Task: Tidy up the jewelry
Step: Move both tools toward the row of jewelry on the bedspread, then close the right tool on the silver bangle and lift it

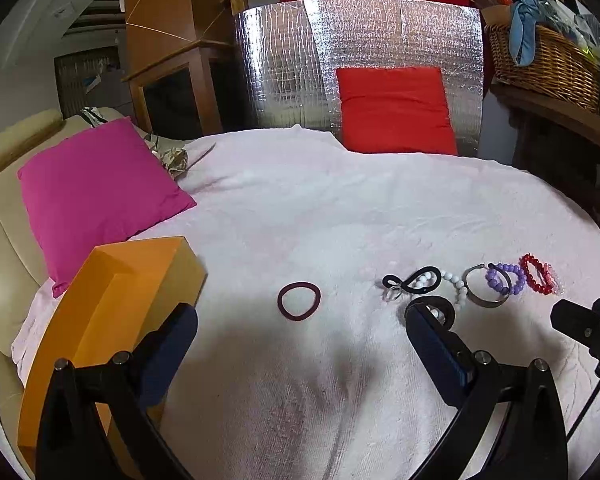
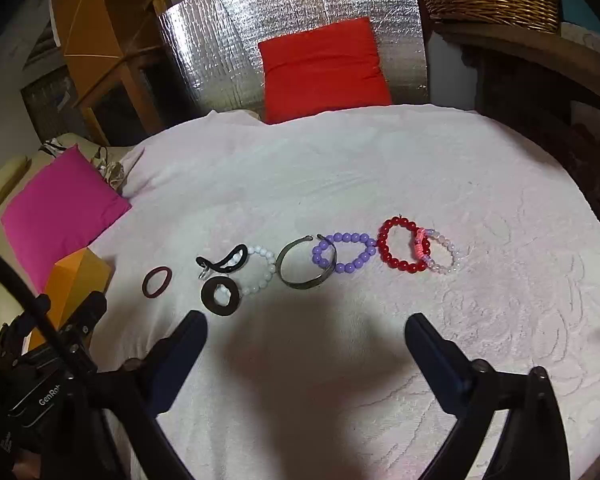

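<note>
A row of jewelry is laid out on the white textured towel (image 2: 340,168): a maroon elastic band (image 2: 157,281), a black twisted hair tie (image 2: 224,261), a dark flat ring (image 2: 221,296), a white beaded bracelet (image 2: 260,274), a metal open cuff (image 2: 307,265), a purple beaded bracelet (image 2: 344,255), a red beaded bracelet (image 2: 400,249) and a clear beaded bracelet (image 2: 444,256). An orange box (image 1: 112,304) is seen at nine o'clock. The left gripper (image 1: 300,320) and the right gripper (image 2: 306,328) are held with jaws wide apart, nothing between them.
</note>
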The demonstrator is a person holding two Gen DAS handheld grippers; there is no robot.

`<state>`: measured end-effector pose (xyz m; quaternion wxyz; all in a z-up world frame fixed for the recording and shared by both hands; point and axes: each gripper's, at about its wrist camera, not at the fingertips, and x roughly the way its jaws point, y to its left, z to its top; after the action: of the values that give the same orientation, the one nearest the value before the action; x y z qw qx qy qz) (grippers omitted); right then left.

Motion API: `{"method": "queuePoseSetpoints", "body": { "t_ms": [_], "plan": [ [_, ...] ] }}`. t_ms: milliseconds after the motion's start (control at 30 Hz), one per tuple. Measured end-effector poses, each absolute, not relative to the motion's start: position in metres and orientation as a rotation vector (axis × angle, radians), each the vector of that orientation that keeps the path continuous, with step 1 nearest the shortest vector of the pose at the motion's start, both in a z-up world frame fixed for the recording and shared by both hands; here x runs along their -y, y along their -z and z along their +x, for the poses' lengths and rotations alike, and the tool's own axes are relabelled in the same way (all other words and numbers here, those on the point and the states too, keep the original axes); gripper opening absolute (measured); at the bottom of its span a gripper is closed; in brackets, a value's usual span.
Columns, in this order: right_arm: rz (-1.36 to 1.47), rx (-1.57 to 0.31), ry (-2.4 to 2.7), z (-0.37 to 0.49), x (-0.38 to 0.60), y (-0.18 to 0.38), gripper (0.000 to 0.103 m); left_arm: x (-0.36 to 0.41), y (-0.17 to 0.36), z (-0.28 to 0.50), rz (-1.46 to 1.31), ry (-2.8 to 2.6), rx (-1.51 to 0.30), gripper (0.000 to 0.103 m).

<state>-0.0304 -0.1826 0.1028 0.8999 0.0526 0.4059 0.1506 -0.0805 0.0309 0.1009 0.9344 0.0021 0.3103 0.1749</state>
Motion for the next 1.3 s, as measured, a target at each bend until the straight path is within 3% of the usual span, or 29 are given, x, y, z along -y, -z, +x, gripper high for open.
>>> {"method": "queuePoseSetpoints", "body": {
  "t_ms": [233, 500, 567, 633, 767, 1000, 1167, 1267, 1300],
  "plan": [
    [0.142, -0.854, -0.322, -0.025, 0.186, -0.098, 0.089, -0.039, -0.096, -0.076, -0.026, -0.344, -0.664, 0.103],
    [0.242, -0.901, -0.352, 0.005, 0.186, -0.081, 0.061, -0.055, -0.074, -0.058, -0.118, -0.261, -0.776, 0.103],
    [0.233, -0.905, -0.336, 0.013, 0.181, -0.076, 0.06, -0.053, -0.072, -0.055, -0.11, -0.238, -0.781, 0.103],
    [0.251, -0.924, -0.329, 0.023, 0.177, -0.071, 0.051, -0.05, -0.07, -0.053, -0.109, -0.213, -0.788, 0.103],
    [0.281, -0.945, -0.294, 0.037, 0.173, -0.061, 0.05, -0.048, -0.068, -0.048, -0.105, -0.187, -0.795, 0.102],
    [0.217, -0.934, -0.268, 0.049, 0.157, -0.057, 0.05, -0.058, -0.06, -0.041, -0.094, -0.173, -0.831, 0.081],
    [0.153, -0.931, -0.24, 0.054, 0.157, -0.05, 0.051, -0.076, -0.063, -0.039, -0.114, -0.19, -0.83, 0.08],
    [0.107, -0.915, -0.237, 0.054, 0.153, -0.05, 0.056, -0.095, -0.059, -0.037, -0.142, -0.228, -0.85, 0.08],
    [0.102, -0.921, -0.24, 0.055, 0.15, -0.049, 0.064, -0.101, -0.057, -0.037, -0.161, -0.241, -0.855, 0.08]
  ]
}}
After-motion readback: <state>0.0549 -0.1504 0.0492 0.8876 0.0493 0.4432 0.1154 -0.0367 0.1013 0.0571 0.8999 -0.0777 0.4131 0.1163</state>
